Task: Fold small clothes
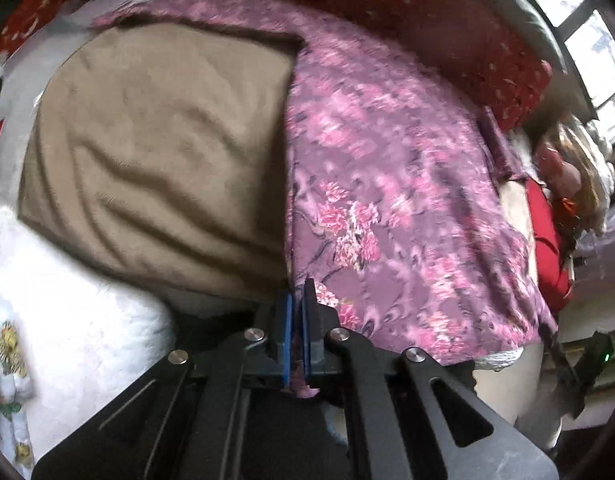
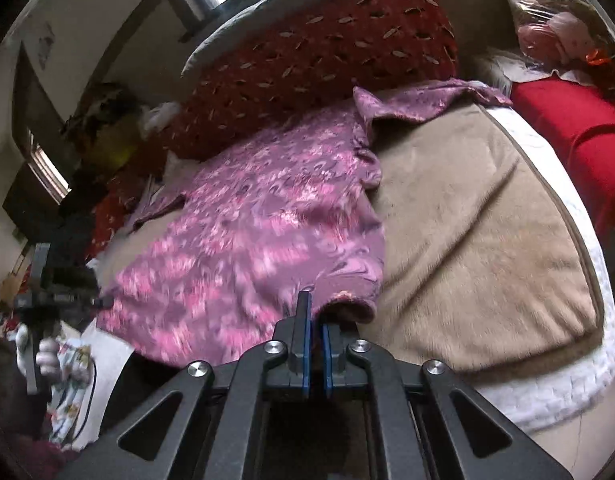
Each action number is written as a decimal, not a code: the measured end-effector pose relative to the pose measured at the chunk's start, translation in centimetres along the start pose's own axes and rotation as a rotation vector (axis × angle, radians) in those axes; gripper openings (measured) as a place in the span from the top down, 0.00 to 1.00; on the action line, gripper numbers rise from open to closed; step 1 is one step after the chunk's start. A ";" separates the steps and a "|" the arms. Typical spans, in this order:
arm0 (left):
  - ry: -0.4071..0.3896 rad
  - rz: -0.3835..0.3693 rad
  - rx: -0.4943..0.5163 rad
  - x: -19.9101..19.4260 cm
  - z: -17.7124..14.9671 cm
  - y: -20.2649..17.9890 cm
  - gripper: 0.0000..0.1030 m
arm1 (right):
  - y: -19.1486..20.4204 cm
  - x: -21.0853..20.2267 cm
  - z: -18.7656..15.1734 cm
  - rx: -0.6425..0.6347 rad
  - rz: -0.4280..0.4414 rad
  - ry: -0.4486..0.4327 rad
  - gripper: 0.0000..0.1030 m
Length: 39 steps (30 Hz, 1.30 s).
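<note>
Both claws are clamped on the near hem of a purple floral garment (image 2: 243,232) spread over a tan blanket (image 2: 467,240) on the bed: the left claw (image 1: 295,312) pinches one corner, the right claw (image 2: 315,320) the other. No fold looks made yet; the whole job appears to lie ahead. A red patterned cushion (image 2: 307,60) sits just beyond the garment's far edge, crowding the folding space, with a red bundle (image 2: 579,132) off to one side.

— We get daylight from the window (image 1: 587,40), blown out white, while the room stays dim.

— We see motion blur smearing the purple floral cloth (image 2: 247,240), and fisheye bending with dark vignette at every edge. Soft shadows crease the tan blanket (image 1: 155,152).
</note>
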State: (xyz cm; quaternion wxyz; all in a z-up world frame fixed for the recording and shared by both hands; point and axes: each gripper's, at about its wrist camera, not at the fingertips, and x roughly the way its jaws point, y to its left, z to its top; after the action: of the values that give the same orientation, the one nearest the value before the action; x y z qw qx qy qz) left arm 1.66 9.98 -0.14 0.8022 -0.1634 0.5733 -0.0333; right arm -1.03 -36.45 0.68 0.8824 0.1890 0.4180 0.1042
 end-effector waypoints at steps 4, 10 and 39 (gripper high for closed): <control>0.094 0.073 -0.022 3.3 -1.6 2.1 0.97 | -1.2 2.3 -3.7 0.029 -0.038 0.153 0.96; 0.009 0.058 0.009 1.1 -1.0 1.0 0.96 | -3.1 2.4 -3.4 0.087 -0.109 0.195 0.90; -0.027 0.092 0.139 10.7 10.3 -12.3 0.57 | -4.4 11.0 12.4 0.069 -0.038 -0.066 0.67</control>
State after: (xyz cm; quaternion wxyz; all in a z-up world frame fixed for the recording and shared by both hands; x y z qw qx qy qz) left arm 16.54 -1.93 -3.23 0.8199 -0.0812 0.5657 -0.0339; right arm 15.67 -39.77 -1.65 0.8906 0.2146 0.3955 0.0667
